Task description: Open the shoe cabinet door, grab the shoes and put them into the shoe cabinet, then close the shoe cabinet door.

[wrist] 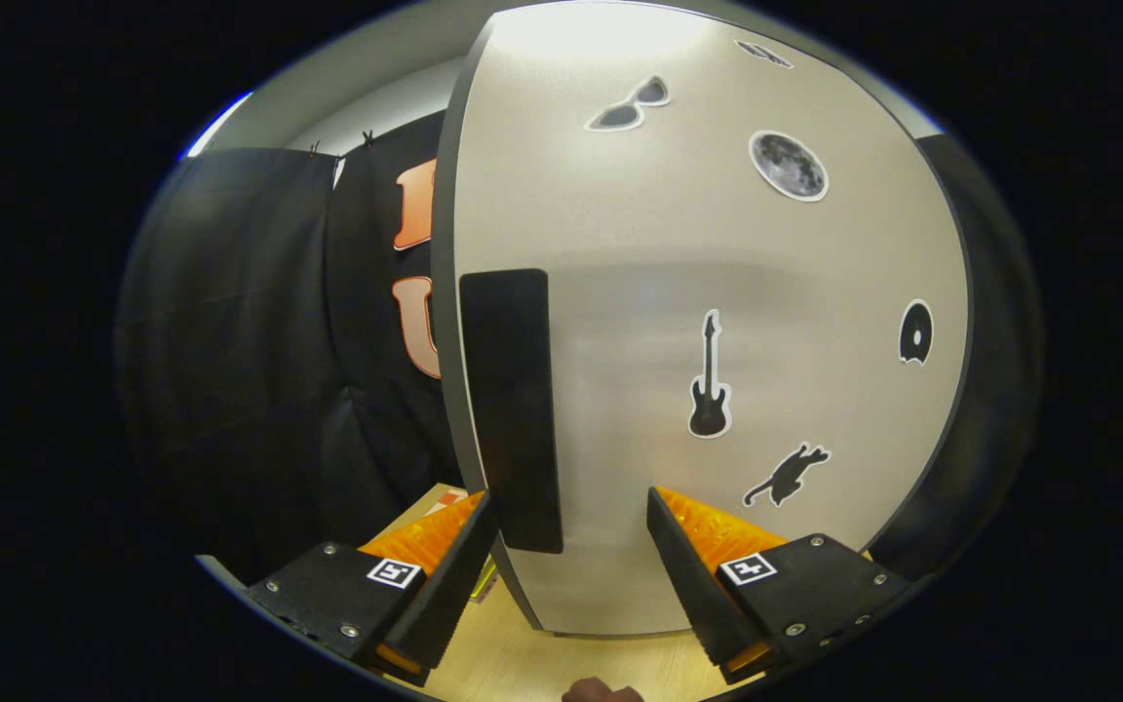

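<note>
The pale grey sticker-dotted shoe cabinet door [717,292] stands close ahead of the gripper [571,526], its flat black rectangular handle [511,409] at about eleven o'clock, just above the left finger. The fingers are spread apart, clamping nothing. The scene fits a door about to be pulled open or one just pushed closed. A light wooden floor [522,663] lies below.

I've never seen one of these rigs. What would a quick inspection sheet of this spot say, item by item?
Surface: pale wood floor under the cabinet.
Job's things: cabinet door, grey, with stickers; black handle near its edge. Whether it is shut I cannot tell.
Clutter: something orange and yellow behind the left finger, unclear.
Grippers: gripper with jaws open, handle between the fingers, untouched.
Cables: nothing seen.
Surroundings: black cloth wall.
</note>
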`<state>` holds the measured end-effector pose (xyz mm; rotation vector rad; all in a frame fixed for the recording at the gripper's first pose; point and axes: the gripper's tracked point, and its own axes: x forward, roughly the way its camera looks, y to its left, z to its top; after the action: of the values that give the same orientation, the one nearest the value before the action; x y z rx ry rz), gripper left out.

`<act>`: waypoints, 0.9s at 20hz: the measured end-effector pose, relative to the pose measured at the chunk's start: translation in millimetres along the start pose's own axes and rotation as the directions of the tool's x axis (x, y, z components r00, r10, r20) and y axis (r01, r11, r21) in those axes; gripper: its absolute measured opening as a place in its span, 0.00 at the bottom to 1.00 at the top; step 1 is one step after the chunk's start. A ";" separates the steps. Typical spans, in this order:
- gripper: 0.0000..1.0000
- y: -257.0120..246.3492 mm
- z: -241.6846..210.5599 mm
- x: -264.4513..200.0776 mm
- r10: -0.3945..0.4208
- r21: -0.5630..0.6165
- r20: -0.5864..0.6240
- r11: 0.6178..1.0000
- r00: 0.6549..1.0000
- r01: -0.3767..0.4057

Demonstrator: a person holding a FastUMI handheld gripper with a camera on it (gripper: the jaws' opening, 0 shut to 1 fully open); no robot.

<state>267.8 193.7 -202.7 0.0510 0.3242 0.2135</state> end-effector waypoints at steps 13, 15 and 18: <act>0.96 -22.8 12.9 -172.2 -0.135 -0.067 0.058 0.988 0.989 0.139; 0.96 -29.9 15.1 -196.3 -0.145 -0.052 0.073 0.987 0.987 0.149; 0.95 -48.8 18.4 -236.0 -0.158 -0.045 0.099 0.986 0.982 0.163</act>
<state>65.0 94.8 -116.1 -0.0169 0.2259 0.0595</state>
